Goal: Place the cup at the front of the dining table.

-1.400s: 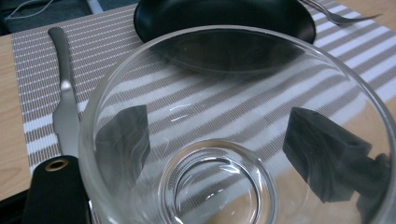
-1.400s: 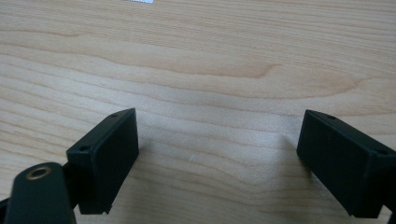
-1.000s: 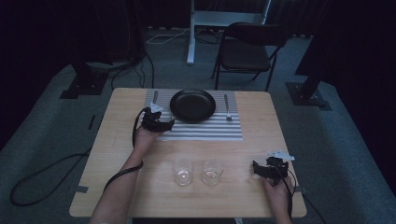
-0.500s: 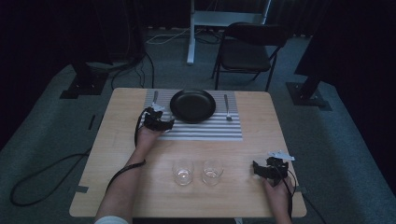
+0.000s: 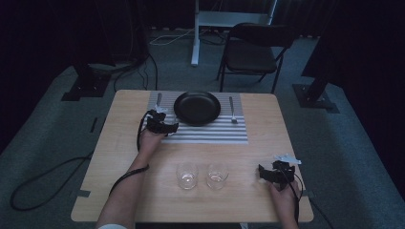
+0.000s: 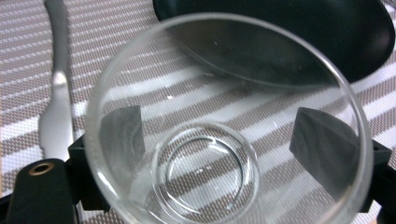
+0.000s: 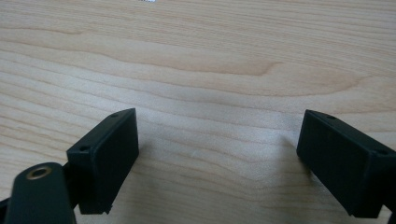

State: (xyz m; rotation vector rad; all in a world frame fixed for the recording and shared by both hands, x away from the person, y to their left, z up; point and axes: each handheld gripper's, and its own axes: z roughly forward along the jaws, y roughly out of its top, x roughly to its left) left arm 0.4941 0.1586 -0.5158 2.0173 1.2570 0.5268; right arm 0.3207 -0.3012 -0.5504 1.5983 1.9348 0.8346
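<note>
Setting a glass (image 6: 224,140) down at the near left of the plate (image 5: 197,107), on the striped placemat (image 5: 224,133). Standing upright there, just beside the plate's rim, with a knife (image 6: 56,116) farther left of the plate and a fork (image 5: 232,110) to the plate's right. Left gripper (image 5: 173,127) around the glass, jaws just now opening, pads flanking the lower wall and apparently no longer squeezing it. Judged as the moment of letting go: first glass placed, release nearly finished. Left to do: backing away without tipping it, then perhaps moving the two other glasses (image 5: 186,175) (image 5: 217,174), waiting side by side well nearer than the plate on the bare table (image 5: 267,143). Right gripper (image 5: 261,172) resting far to the near right of the plate, jaws spread wide, nothing between them.
</note>
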